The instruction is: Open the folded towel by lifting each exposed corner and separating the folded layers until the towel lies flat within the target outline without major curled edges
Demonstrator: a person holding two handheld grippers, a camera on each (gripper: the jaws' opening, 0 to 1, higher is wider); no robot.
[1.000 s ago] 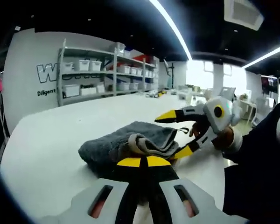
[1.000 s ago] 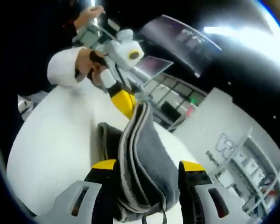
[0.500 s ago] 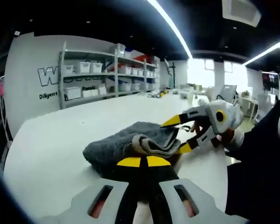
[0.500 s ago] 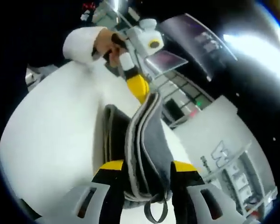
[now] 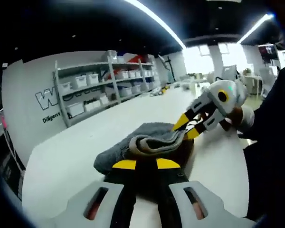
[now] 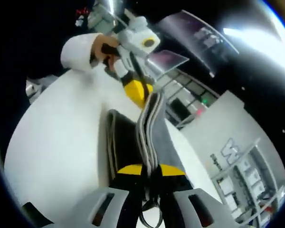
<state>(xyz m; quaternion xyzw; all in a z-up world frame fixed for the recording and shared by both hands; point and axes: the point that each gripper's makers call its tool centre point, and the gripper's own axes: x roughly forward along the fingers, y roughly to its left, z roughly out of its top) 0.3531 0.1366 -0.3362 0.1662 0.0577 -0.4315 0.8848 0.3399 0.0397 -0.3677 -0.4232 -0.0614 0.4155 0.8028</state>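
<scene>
Grey folded towel (image 5: 133,148) lies on the white table (image 5: 66,161), its upper layers raised off the stack between the two grippers. Left gripper view: left gripper (image 5: 146,164) has its yellow-tipped jaws pressed together on the near edge of the lifted layers, which show a light-grey border. Right gripper (image 5: 189,127) enters from the right, held in a hand (image 5: 232,116) with a white cuff, jaws pinched on the far end of the same raised fold. Right gripper view: right gripper (image 6: 149,169) jaws are closed on the towel (image 6: 149,128) edge, a small hanging loop below them; the layers run as a narrow ridge up to the left gripper (image 6: 135,90). Shelving with white storage bins (image 5: 92,85) stands behind the table.
</scene>
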